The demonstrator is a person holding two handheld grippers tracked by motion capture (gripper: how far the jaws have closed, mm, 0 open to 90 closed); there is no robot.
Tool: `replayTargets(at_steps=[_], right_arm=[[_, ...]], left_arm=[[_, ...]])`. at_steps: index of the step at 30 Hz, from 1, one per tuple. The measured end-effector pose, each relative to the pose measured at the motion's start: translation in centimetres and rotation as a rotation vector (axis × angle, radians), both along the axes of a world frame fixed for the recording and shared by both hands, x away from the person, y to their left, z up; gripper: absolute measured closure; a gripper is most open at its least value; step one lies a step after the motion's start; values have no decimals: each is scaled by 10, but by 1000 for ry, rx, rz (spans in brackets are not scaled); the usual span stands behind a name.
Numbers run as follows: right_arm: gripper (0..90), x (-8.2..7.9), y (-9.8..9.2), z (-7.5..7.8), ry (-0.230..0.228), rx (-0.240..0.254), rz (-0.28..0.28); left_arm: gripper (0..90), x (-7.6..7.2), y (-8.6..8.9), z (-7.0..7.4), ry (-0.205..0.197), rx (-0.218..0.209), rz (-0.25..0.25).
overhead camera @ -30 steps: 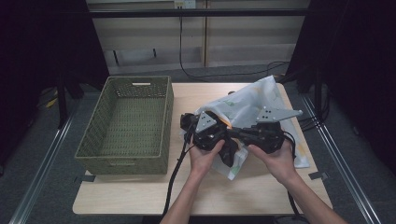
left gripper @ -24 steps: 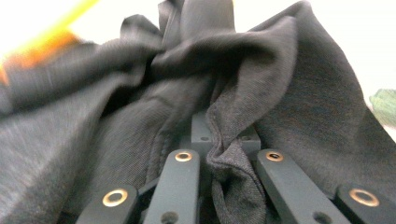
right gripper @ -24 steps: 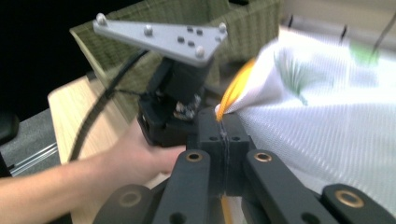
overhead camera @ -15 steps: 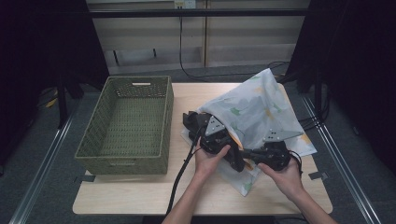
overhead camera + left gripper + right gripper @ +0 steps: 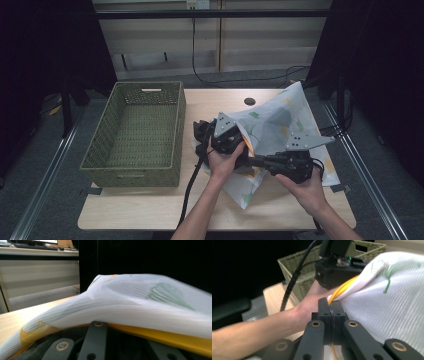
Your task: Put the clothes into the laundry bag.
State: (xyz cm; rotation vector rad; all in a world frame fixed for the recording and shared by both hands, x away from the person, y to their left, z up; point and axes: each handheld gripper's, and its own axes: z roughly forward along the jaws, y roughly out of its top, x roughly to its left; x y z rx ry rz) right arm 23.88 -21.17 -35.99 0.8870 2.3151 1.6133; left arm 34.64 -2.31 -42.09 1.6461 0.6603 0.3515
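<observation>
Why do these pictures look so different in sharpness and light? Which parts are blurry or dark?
High view: the table is evenly lit, the surroundings fall to black. Left gripper view: the white mesh bag is smeared, its far edge streaked, and its own jaws at the bottom are dim. Right gripper view: the right gripper, shut on the bag's yellow edge, looks sharp; the forearm and wicker basket behind are soft.

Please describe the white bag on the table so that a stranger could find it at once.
On the wooden table, look right of the green basket. There lies the bag, held by both grippers. It is white mesh with green and yellow prints and a yellow edge, the only soft thing there.
</observation>
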Motion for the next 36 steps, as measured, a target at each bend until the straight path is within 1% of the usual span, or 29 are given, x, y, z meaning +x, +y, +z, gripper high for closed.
replayTargets(at_steps=[1, 2, 3, 4, 5, 6, 8, 9, 10, 11, 12, 14, 15, 16, 17, 18, 19, 20, 22, 23, 24, 25, 28, 30, 32, 33, 34, 35, 36], right_arm=[[897, 1, -2, -3, 13, -6, -6], [897, 3, -6, -9, 36, -3, -12], [897, 5, -9, -16, 60, -19, -29], [897, 7, -14, -24, 74, -37, -53], [897, 9, -18, -32, 91, -45, -63], [896, 11, -23, -44, 99, -100, -89], [895, 12, -26, -48, 108, -102, -94], [893, 13, -29, -51, 106, -118, -100], [888, 13, -31, -54, 95, -144, -116], [881, 14, -32, -56, 101, -146, -119], [849, 15, -34, -57, 108, -151, -121], [789, 16, -35, -59, 107, -156, -128], [719, 16, -36, -57, 102, -150, -125], [719, 16, -36, -57, 102, -150, -125], [693, 16, -36, -55, 95, -145, -131], [634, 16, -35, -49, 81, -133, -133], [634, 16, -35, -49, 81, -133, -133], [604, 16, -34, -46, 69, -136, -142], [573, 17, -31, -38, 43, -153, -155], [564, 18, -29, -36, 33, -158, -157], [556, 20, -26, -33, 22, -160, -158], [548, 22, -23, -30, 15, -160, -158], [521, 36, -10, -22, -10, -186, -159], [501, 48, -1, -18, -20, -200, -160], [474, 58, 8, -16, -25, -212, -168], [474, 66, 13, -16, -24, -212, -167], [466, 70, 17, -16, -32, -221, -167], [455, 73, 20, -17, -35, -226, -171], [449, 78, 25, -18, -25, -231, -167]], left_arm=[[836, 0, -2, -9, 19, -3, -6], [834, 1, -3, -17, 40, 18, -8], [832, 1, -5, -27, 65, 30, -31], [829, 1, -7, -37, 81, 52, -50], [825, -1, -9, -47, 87, 91, -64], [816, -1, -12, -56, 106, 118, -80], [811, -2, -18, -73, 143, 152, -87], [805, -1, -19, -80, 163, 155, -101], [793, -1, -18, -80, 180, 170, -103], [784, -2, -16, -80, 177, 151, -111], [755, -3, -14, -77, 174, 158, -111], [671, -6, -9, -72, 163, 176, -133], [573, -8, -7, -71, 155, 176, -137], [573, -11, -4, -69, 152, 187, -140], [534, -16, 1, -66, 127, 193, -143], [426, -19, 4, -64, 118, 193, -139], [426, -22, 9, -62, 113, 195, -145], [400, -25, 14, -60, 107, 199, -152], [347, -31, 23, -56, 81, 185, -139], [344, -34, 29, -53, 69, 196, -134], [341, -36, 34, -53, 66, 182, -135], [340, -37, 40, -50, 59, 197, -122], [328, -36, 56, -47, 54, 190, -82], [326, -32, 59, -49, 63, 184, -75], [317, -28, 58, -50, 67, 207, -62], [312, -26, 56, -49, 68, 231, -60], [288, -24, 55, -48, 70, 236, -60], [273, -21, 55, -46, 74, 209, -67], [273, -20, 57, -43, 72, 202, -59]])
